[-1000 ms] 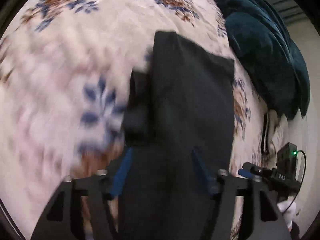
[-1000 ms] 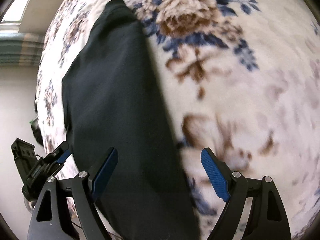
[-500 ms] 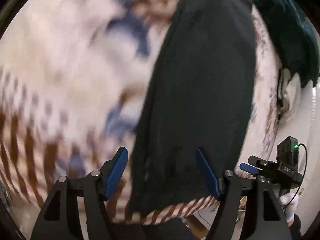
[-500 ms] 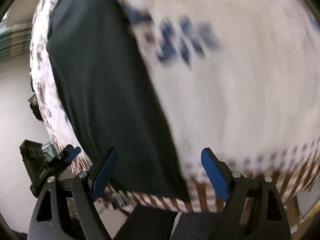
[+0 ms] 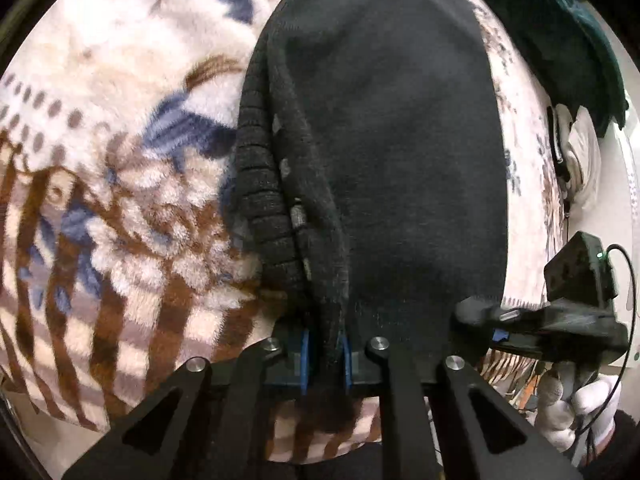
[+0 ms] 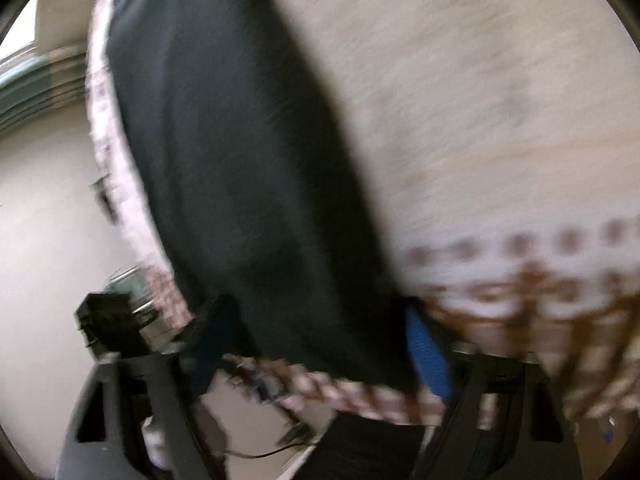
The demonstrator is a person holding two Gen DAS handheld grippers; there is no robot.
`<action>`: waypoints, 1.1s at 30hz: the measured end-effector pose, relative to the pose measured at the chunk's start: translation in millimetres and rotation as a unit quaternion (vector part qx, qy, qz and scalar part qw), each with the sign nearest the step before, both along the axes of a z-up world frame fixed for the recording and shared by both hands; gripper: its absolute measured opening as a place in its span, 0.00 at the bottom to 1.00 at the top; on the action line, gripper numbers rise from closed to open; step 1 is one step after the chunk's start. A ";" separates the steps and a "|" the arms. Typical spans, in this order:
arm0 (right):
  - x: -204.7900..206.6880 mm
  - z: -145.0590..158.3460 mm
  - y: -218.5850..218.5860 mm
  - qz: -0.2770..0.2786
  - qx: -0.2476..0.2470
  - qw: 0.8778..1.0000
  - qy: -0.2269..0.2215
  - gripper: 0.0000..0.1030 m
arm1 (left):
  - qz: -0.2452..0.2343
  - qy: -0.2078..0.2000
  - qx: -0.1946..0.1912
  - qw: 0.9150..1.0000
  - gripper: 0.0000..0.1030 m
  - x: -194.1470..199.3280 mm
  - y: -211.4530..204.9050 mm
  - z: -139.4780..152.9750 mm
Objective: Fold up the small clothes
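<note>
A black knit garment point(image 5: 380, 140) lies lengthwise on the floral fleece blanket point(image 5: 120, 200), with a ribbed hem along its left side. My left gripper point(image 5: 324, 354) is shut on the garment's near edge by the ribbed hem. In the blurred right wrist view the garment point(image 6: 240, 160) reaches the blanket's near edge. My right gripper point(image 6: 320, 348) is open, its blue pads either side of the garment's near end. The right gripper also shows in the left wrist view point(image 5: 540, 320).
A dark teal cushion point(image 5: 560, 32) lies at the far right on the blanket. White earphones point(image 5: 572, 156) lie beside it. The blanket's striped, fringed border point(image 6: 360, 392) runs along the near edge, with floor and cables below.
Both grippers have pulled back to the garment's near end at the blanket's edge. My left gripper has closed on the garment's edge. The right gripper stays open.
</note>
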State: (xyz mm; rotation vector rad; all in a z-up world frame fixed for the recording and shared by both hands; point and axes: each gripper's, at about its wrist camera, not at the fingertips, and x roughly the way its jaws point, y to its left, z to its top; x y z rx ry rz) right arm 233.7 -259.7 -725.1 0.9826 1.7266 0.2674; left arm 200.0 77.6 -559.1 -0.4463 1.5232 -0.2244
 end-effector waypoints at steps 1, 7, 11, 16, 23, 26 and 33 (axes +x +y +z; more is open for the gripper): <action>-1.6 0.2 1.3 0.005 -0.014 1.000 0.000 0.30 | 0.007 -0.002 -0.006 1.000 0.09 0.4 -0.6 2.4; -23.1 19.2 -14.7 -0.050 0.012 0.999 -0.016 0.13 | 0.043 -0.028 -0.045 0.998 0.08 -0.6 21.4 44.4; -17.8 58.5 -19.3 -0.057 0.032 0.997 -0.045 0.12 | 0.057 -0.071 -0.072 0.993 0.08 21.5 25.0 96.5; 24.3 122.3 -26.9 -0.058 0.044 0.991 -0.111 0.12 | 0.056 -0.144 -0.108 0.982 0.08 90.6 22.0 157.7; 151.1 191.2 -42.4 -0.068 0.016 0.975 -0.210 0.12 | 0.041 -0.216 -0.104 0.970 0.08 237.9 19.9 177.0; 227.5 199.3 -43.1 -0.074 -0.015 0.968 -0.238 0.12 | 0.038 -0.210 -0.096 0.972 0.08 313.1 25.2 156.0; 392.1 165.6 -50.4 -0.088 -0.066 0.967 -0.230 0.12 | 0.037 -0.163 -0.086 0.982 0.09 430.3 22.2 96.1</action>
